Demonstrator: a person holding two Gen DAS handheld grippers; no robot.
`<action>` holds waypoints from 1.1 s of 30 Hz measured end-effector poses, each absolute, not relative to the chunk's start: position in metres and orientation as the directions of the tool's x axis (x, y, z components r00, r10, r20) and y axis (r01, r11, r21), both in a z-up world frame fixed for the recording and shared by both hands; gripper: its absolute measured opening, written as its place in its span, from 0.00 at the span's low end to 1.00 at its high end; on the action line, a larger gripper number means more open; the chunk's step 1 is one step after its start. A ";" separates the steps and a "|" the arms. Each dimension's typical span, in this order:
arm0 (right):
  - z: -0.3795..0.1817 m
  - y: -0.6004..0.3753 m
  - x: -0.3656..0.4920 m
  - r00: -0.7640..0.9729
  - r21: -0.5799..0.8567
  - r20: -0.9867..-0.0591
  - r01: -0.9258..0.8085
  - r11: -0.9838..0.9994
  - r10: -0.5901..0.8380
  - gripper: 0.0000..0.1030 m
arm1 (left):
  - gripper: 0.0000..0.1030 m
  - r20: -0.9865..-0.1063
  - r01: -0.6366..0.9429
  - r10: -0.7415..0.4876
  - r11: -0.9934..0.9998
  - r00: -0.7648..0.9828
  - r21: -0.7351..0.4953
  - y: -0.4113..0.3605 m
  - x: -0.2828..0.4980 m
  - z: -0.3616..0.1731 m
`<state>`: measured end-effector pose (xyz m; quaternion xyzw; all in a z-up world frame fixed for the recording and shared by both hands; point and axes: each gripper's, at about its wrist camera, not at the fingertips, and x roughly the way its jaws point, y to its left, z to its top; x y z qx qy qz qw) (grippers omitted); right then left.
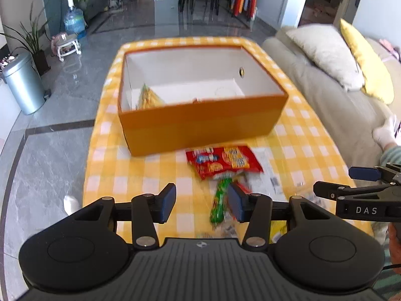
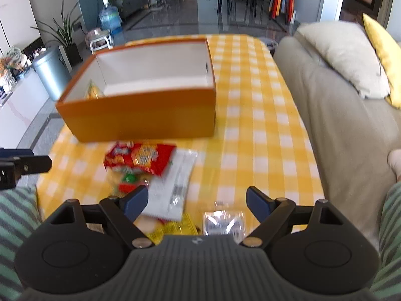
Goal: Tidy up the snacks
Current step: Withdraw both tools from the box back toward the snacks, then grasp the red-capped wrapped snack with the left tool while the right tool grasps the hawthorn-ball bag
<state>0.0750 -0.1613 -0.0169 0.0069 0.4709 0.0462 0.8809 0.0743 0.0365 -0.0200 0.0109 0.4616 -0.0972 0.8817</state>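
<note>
Judging by the layout, this is the reach for the next snack: one yellow packet (image 1: 148, 98) already lies in the orange box (image 1: 200, 123), which stands in mid-frame on the checked worktop (image 1: 295, 135). The rest sit in a loose pile in the lower middle of both views, topped by a red packet (image 1: 223, 161). The left gripper (image 1: 201, 203) hovers half-spread and empty, its right finger just beside a green packet (image 1: 219, 200). The right gripper (image 2: 196, 202) is spread wide over a white packet (image 2: 173, 188), grasping nothing. The next move calls for lowering onto a single packet and closing.
</note>
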 end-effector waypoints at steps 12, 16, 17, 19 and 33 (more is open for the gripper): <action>-0.067 -0.152 0.084 0.391 0.122 -0.905 -0.142 0.982 0.169 0.69 | 0.64 -0.876 0.236 -0.233 0.961 0.423 -0.142 0.010 0.085 -0.065; -0.072 -0.154 0.093 0.388 0.139 -0.904 -0.136 0.981 0.182 0.68 | 0.64 -0.866 0.250 -0.265 0.953 0.424 -0.169 0.003 0.097 -0.073; -0.074 -0.155 0.096 0.392 0.140 -0.902 -0.136 0.981 0.182 0.67 | 0.64 -0.865 0.252 -0.268 0.952 0.424 -0.172 0.001 0.100 -0.075; -0.075 -0.156 0.101 0.396 0.140 -0.900 -0.132 0.981 0.182 0.66 | 0.64 -0.865 0.252 -0.269 0.952 0.423 -0.173 -0.005 0.106 -0.080; -0.099 -0.196 0.106 0.339 0.171 -0.927 -0.009 0.985 0.164 0.62 | 0.51 -0.904 0.260 -0.210 0.959 0.373 -0.116 -0.022 0.122 -0.112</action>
